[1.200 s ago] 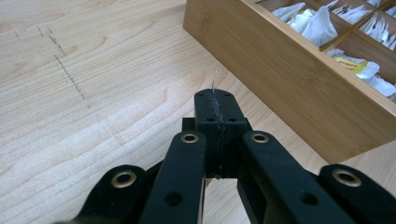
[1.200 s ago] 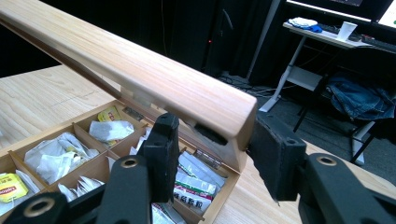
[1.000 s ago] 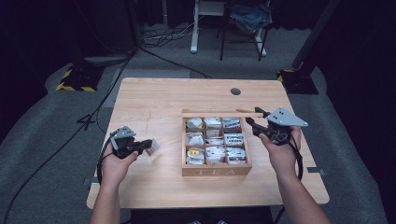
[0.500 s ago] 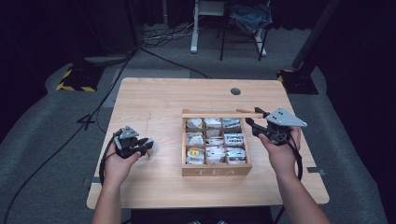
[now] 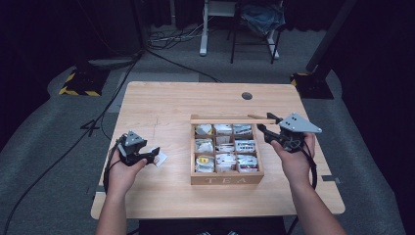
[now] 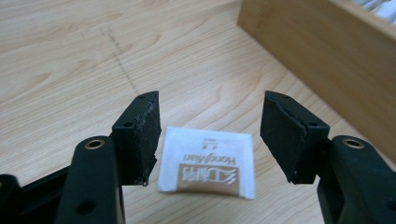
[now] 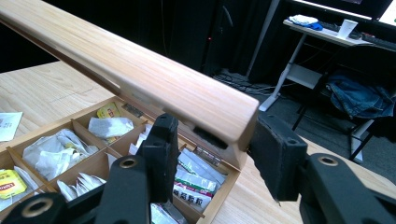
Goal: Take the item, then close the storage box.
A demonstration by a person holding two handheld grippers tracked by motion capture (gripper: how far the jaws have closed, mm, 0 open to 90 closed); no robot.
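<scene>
The room is dark, and black curtains or walls close it at the far side. The floor [image 5: 44, 147] is grey carpet. A light wooden table [image 5: 161, 105] stands in the middle, with a small round hole [image 5: 247, 96] near its far edge. At the far left, a black stand base with yellow and black stripes [image 5: 78, 83] sits on the floor, and black cables [image 5: 169, 41] run across the carpet. At the far side stand a white desk frame [image 5: 204, 29] and a chair with blue cloth [image 5: 262, 17] on it. A dark pole base [image 5: 311, 83] stands at the far right.
</scene>
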